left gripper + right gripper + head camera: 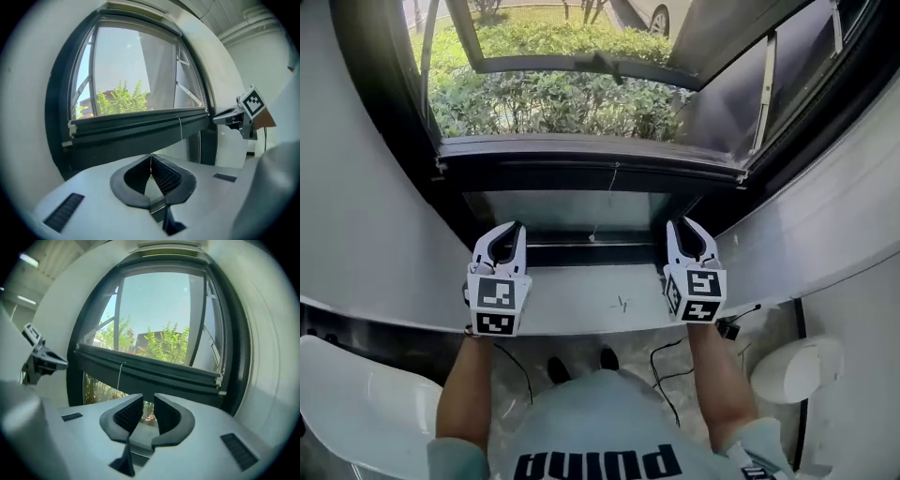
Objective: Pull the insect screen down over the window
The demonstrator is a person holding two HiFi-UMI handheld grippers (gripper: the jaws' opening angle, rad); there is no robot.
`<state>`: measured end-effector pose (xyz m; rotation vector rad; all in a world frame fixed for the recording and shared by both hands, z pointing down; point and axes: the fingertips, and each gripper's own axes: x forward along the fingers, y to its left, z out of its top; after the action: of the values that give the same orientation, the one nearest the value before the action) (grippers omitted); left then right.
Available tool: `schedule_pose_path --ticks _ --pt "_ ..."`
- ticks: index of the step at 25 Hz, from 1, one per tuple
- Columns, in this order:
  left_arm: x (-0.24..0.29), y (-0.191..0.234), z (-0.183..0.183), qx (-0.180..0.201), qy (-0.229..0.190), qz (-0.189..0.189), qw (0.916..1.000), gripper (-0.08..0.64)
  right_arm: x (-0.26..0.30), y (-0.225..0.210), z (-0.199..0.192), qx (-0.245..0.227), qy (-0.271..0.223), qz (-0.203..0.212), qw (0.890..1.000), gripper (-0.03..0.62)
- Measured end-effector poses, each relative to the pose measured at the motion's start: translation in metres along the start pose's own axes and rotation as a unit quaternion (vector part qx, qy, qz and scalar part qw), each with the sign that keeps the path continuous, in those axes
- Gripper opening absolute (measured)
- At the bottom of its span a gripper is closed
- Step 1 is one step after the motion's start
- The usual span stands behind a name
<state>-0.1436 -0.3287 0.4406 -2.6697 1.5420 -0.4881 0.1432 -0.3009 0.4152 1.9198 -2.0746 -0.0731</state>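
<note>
The insect screen's dark pull bar spans the window partway down, with a thin cord hanging from its middle. It also shows as the bar with cord, and as the bar with cord. My left gripper hovers over the sill below the bar's left part; its jaws are shut on nothing. My right gripper is below the bar's right part, its jaws a narrow gap apart and empty. Neither touches the bar.
The outer window sash is swung open over green bushes. White wall panels flank the window recess. On the floor lie cables, a white chair at left and a white rounded object at right.
</note>
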Motion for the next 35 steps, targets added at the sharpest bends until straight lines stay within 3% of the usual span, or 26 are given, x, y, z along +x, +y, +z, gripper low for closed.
schedule_pose_path --ticks 5,8,16,24,35 --pt "-0.024 -0.016 -0.008 -0.090 -0.021 0.035 0.9951 0.014 -0.026 0.008 -0.010 0.052 -0.021 0.000 0.998 0.016" --pt "-0.039 -0.028 -0.004 -0.119 -0.030 0.063 0.9905 0.014 -0.039 0.005 -0.014 0.055 -0.031 0.013 0.998 0.008" --pt "-0.073 -0.094 0.019 -0.097 -0.046 0.140 0.9843 0.012 -0.071 -0.018 -0.022 0.034 -0.065 0.083 0.994 0.007" --pt "-0.105 -0.161 -0.008 -0.102 -0.020 0.180 0.9782 0.012 -0.097 -0.013 -0.060 0.041 -0.059 0.157 0.985 0.008" --pt "-0.186 -0.215 -0.027 -0.093 -0.013 0.202 0.9749 0.014 -0.165 0.020 -0.070 0.047 -0.069 0.192 0.978 0.008"
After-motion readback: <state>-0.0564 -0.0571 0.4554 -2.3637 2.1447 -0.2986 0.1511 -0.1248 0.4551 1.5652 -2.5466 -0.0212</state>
